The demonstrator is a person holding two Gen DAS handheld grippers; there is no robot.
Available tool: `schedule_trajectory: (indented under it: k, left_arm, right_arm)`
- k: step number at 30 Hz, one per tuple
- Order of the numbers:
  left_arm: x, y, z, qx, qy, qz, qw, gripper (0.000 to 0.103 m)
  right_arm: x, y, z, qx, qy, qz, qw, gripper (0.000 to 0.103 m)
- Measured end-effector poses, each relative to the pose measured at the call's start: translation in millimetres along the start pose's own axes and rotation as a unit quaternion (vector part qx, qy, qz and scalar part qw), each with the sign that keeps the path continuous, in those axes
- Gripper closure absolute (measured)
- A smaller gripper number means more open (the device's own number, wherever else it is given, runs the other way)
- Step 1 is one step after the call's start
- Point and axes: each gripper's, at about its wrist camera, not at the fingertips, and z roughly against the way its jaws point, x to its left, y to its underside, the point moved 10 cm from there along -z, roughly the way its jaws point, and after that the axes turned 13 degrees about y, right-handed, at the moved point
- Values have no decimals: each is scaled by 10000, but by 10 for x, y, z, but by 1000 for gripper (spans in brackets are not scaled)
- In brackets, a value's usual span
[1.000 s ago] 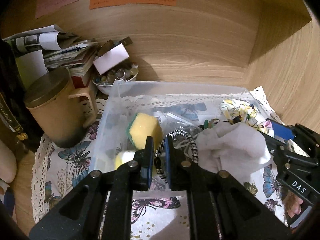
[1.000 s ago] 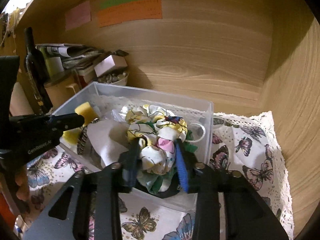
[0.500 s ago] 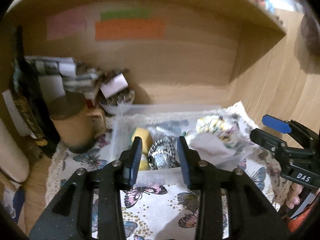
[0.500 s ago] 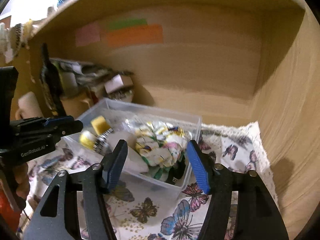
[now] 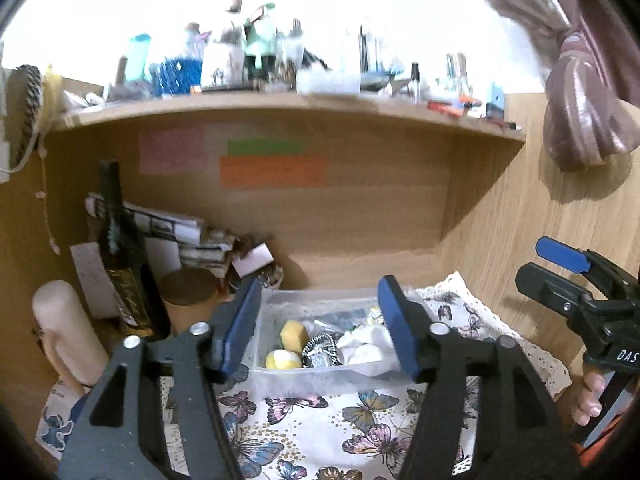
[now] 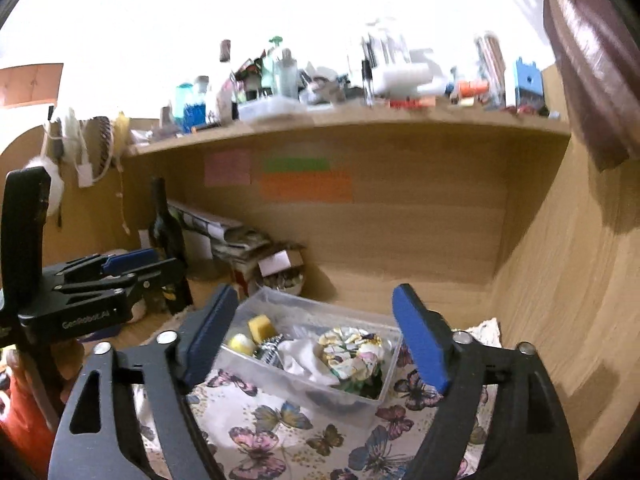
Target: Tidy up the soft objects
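A clear plastic bin [image 5: 320, 376] [image 6: 362, 406] stands on a butterfly-print cloth [image 5: 320, 432]. It holds a yellow sponge [image 5: 294, 334] [image 6: 260, 326], a yellow ball [image 5: 282, 360], a black-and-white scrunchie [image 5: 320, 354], a white cloth [image 5: 366, 346] [image 6: 304, 354] and a floral scrunchie [image 6: 352, 352]. My left gripper [image 5: 320, 326] is open and empty, pulled back in front of the bin. My right gripper [image 6: 316, 338] is open and empty, also back from the bin. Each gripper shows in the other's view, the right [image 5: 580, 292] and the left [image 6: 108, 276].
A dark bottle [image 5: 120, 256], a lidded beige mug [image 5: 186, 286], stacked papers [image 5: 176, 232] and a bowl of small items [image 6: 282, 280] crowd the back left. A pale cylinder [image 5: 66, 332] stands at the left. Wooden walls enclose the alcove; a cluttered shelf [image 5: 280, 104] runs overhead.
Both grippers let go of the scrunchies, which now lie in the bin. Both opened wide and drew back and up from the bin.
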Motion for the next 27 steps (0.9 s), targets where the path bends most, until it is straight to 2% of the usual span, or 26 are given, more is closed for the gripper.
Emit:
schedule_trajectory:
  k: [1,4,8,14,27]
  left_arm:
    - [-17,-10,58,-68,-22,-5,10000,32]
    - [-53,-28,180,-214,-78,-31,9997,22]
    - [-96,-41,301,-352,-198,-154,9991,8]
    - [-152,-58,420,-501,-263,-239,9981,2]
    - [-166,-69,456,-556,-260,-230,9979,0]
  right_arm:
    - [-2,-12,39,-49,21,-7,10000,15]
    - [-7,-22,116,-169,70,-57,9998,2]
    - [-14,-31,215,-243,92,-99,9996,0]
    - [-30,-10,276,-236,103,-169,9995,0]
    - [-70,9,282,-197,118,-286,9993,0]
